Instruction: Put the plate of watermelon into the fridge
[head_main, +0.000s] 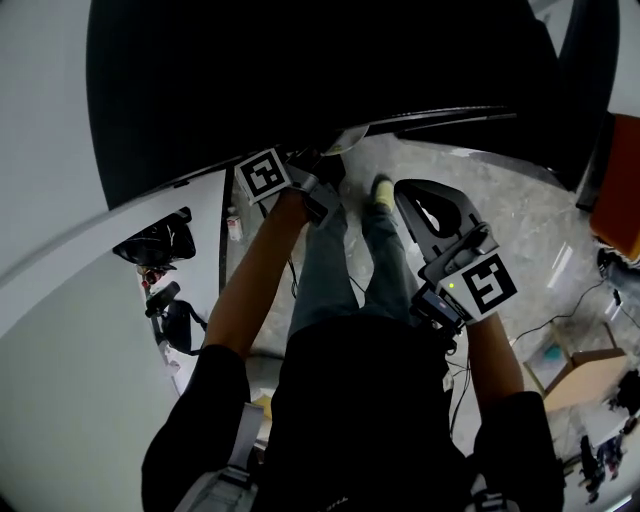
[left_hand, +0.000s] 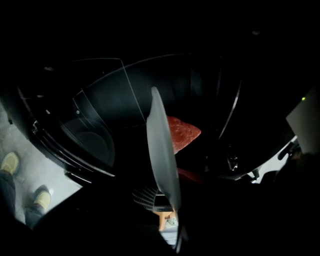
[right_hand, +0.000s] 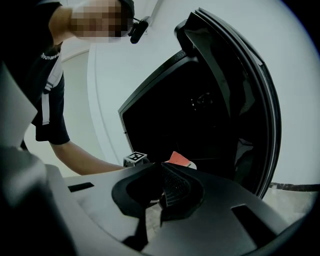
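The left claw (left_hand: 167, 200) is clamped on the rim of a white plate (left_hand: 160, 145), which its own camera sees edge-on, running up from between the jaws; a red wedge of watermelon (left_hand: 182, 134) sits on the plate's far face, and plate and fruit are both thrust into the dark inside of the fridge (left_hand: 100, 115); whether the plate rests on a shelf there I cannot tell, it is too dim; down at the left edge a pair of yellowish shoes (left_hand: 10, 162) stands on the pale floor (left_hand: 25, 145); from the other side, the person's bare arm (right_hand: 85, 162) reaches in toward the fridge mouth, the marker cube (right_hand: 135, 158) showing just beside the watermelon; further right, the right claw (right_hand: 161, 195) hangs back outside the fridge, well apart from the plate, its jaws drawn together with nothing between them; beyond it the fridge door (right_hand: 240, 100) stands swung wide open at the right.
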